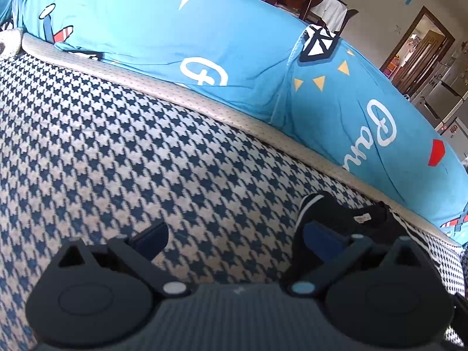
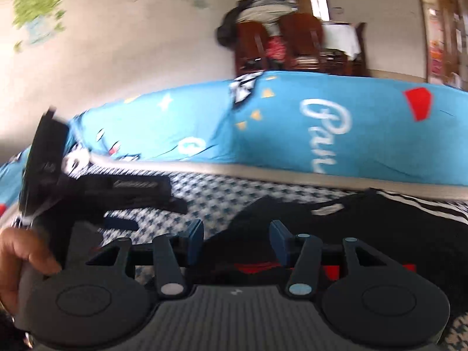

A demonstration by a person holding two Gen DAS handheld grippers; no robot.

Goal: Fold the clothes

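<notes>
A crumpled black garment with white stripes (image 2: pixel 336 228) is seen on the blue-and-white houndstooth cloth (image 1: pixel 117 152). Nothing is grasped by the left gripper (image 1: pixel 231 237) or the right gripper (image 2: pixel 237 239); both are spread apart above that cloth.

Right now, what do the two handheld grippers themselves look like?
Both match: the left gripper and right gripper have dark grey ribbed bodies, two round black discs, black linkage arms with pale pivot caps, and blue fingertip pads.
</notes>
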